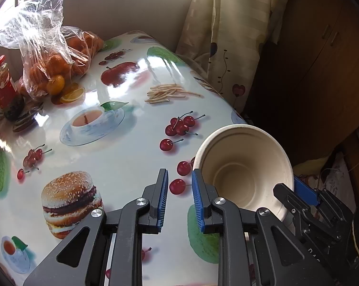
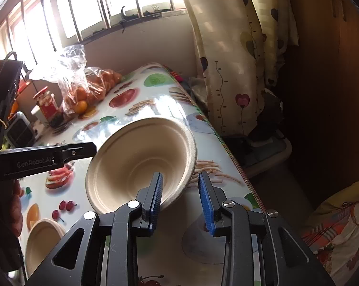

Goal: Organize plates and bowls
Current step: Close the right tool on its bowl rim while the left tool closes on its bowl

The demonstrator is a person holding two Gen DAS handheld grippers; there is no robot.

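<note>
Left tongs (image 1: pixel 180 174) stood with a narrow gap between their blue ribbed pads, which held nothing; only the printed cloth showed through the gap. Their right-hand finger sat just beside the outer rim of a pale beige, round, moulded-fibre bowl (image 2: pixel 136 157).

Right tongs (image 2: pixel 179 176) straddled the near wall of that bowl. One blue pad lay inside against the inner wall and the other stood outside it. A sliver of cloth showed between the outer pad and the wall, so I could not tell whether the pads truly pinched it.

The bowl was tipped steeply, with its mouth turned towards the cameras, near the right-hand edge of the desk (image 1: pixel 122 157). That desk was covered in a glossy white cloth printed with cherries, burgers, fries and teacups. A second beige fibre bowl (image 2: pixel 43 240) sat upright on the desk, well apart to the left.

Farther back lay a crumpled clear plastic bag of oranges (image 1: pixel 50 54), with a red-labelled jar (image 1: pixel 3 88) just beside it. A cream curtain with heart-shaped balloons (image 1: pixel 227 35) hung past the desk's far corner, beside a barred, sunlit window (image 2: pixel 84 4).
</note>
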